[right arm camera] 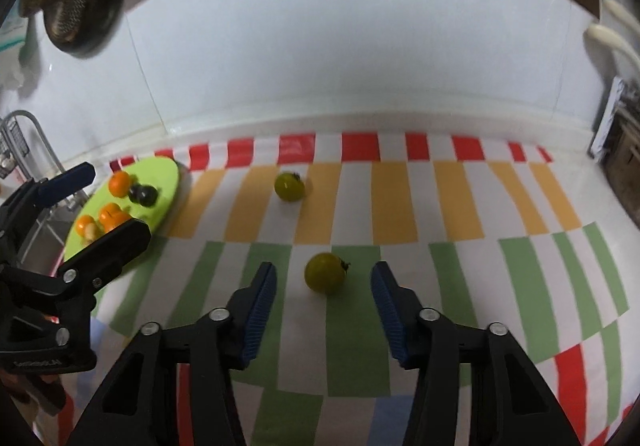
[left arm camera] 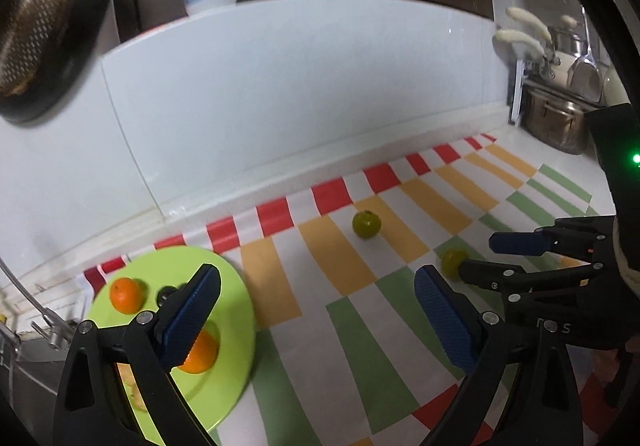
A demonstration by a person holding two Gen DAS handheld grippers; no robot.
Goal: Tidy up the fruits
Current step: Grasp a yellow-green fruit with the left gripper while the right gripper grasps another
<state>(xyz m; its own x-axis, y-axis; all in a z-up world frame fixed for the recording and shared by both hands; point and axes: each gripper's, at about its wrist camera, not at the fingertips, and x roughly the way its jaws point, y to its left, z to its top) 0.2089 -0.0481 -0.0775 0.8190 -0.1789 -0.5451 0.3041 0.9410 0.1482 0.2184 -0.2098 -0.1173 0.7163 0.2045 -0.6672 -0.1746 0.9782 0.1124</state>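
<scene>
Fruits (left arm camera: 127, 295) on the plate (left arm camera: 224, 386) sit half-hidden behind the wide, empty left tool (left arm camera: 316, 320).

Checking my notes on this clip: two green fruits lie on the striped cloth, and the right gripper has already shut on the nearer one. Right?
Not quite. The right gripper is open: in the right wrist view its pads stand apart on either side of the nearer green fruit, touching nothing. The rest holds: that fruit and the farther green fruit both lie on the striped cloth.
</scene>
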